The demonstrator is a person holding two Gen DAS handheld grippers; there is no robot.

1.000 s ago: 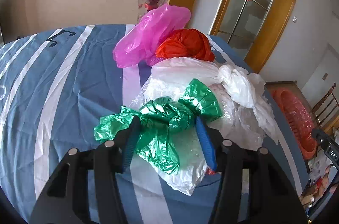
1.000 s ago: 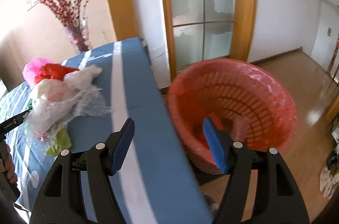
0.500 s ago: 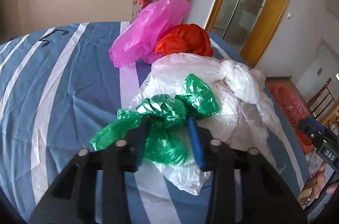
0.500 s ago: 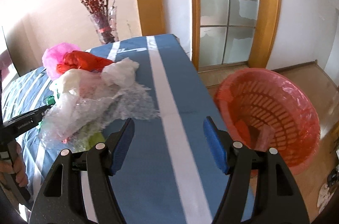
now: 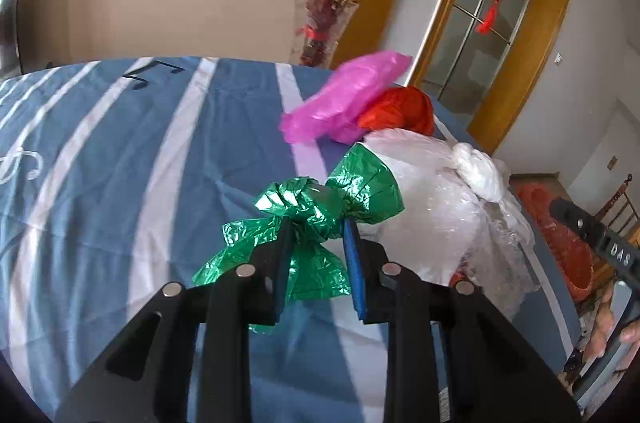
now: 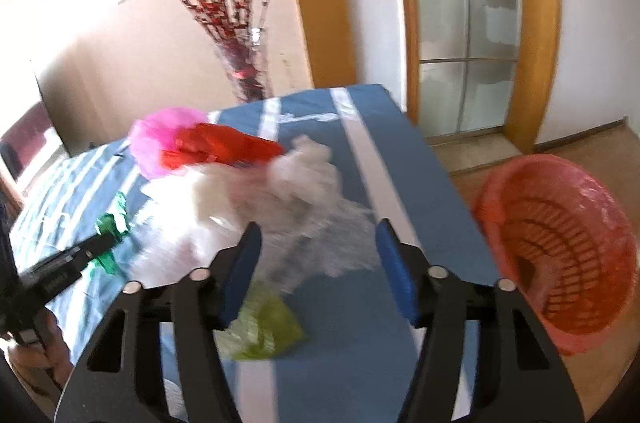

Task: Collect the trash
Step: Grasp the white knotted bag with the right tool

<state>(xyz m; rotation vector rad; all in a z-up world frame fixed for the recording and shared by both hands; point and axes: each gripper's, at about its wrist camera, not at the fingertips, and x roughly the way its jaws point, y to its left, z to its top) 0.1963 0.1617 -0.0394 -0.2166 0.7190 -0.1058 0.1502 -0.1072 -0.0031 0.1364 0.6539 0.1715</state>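
A crumpled green plastic bag (image 5: 360,183) is bunched between the blue pads of my left gripper (image 5: 317,225). The jaws are closing and the pads press on it, just left of a heap of white and clear plastic (image 5: 432,199). A pink bag (image 5: 344,95) and a red bag (image 5: 404,107) lie behind that heap. My right gripper (image 6: 318,229) hovers over the near side of the clear plastic (image 6: 320,243). Its jaws are closing, with nothing pinched between them. A yellow-green bag (image 6: 264,327) lies under its left finger.
The blue striped tablecloth (image 5: 120,163) stretches to the left. An orange-red basket (image 6: 492,183) stands on the floor past the table's right edge. A glass vase of red branches (image 6: 248,71) stands at the far edge, with glazed doors behind it.
My left jaws have narrowed onto the green bag and drawn it a little away from the white heap. The right gripper has swung from the basket towards the heap, and its jaws are slightly narrower.
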